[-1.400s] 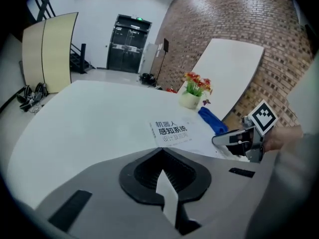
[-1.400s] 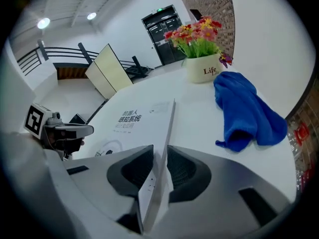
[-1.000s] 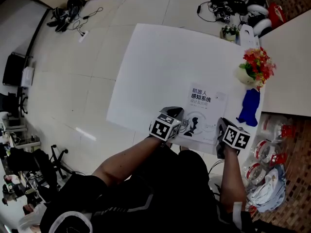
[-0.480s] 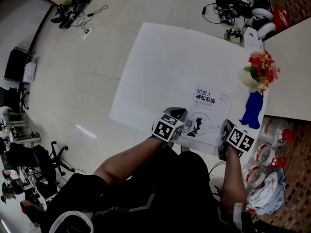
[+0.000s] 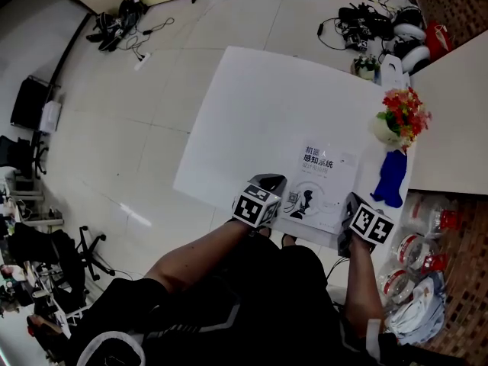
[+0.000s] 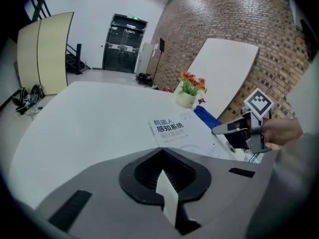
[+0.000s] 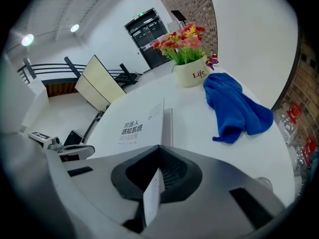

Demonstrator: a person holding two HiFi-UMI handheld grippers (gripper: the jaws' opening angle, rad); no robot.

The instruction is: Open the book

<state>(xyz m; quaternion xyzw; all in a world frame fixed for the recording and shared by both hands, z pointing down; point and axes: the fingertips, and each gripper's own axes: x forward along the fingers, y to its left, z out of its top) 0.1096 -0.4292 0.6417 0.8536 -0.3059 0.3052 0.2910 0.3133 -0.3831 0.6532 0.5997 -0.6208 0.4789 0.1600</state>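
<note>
Since a second before, the left gripper (image 5: 271, 181) had drawn slightly back at the near left corner of the book (image 5: 324, 181). The right gripper (image 5: 353, 204) stayed at the near right corner. Both had their jaws together and empty. The book lay closed on the white table (image 5: 252, 113) (a blue cloth (image 5: 390, 178) beside it). It seemed thin and light with a bendable cover, so lifting at the free right edge looked best.

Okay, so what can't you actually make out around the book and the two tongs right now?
White softcover book, near corners: head view, covered by left gripper and right gripper; each gripper view, behind its own grey shut tongs.
Tongs touching the book or not: hidden likewise.
Small grey print on its cover: too small, every view.
</note>
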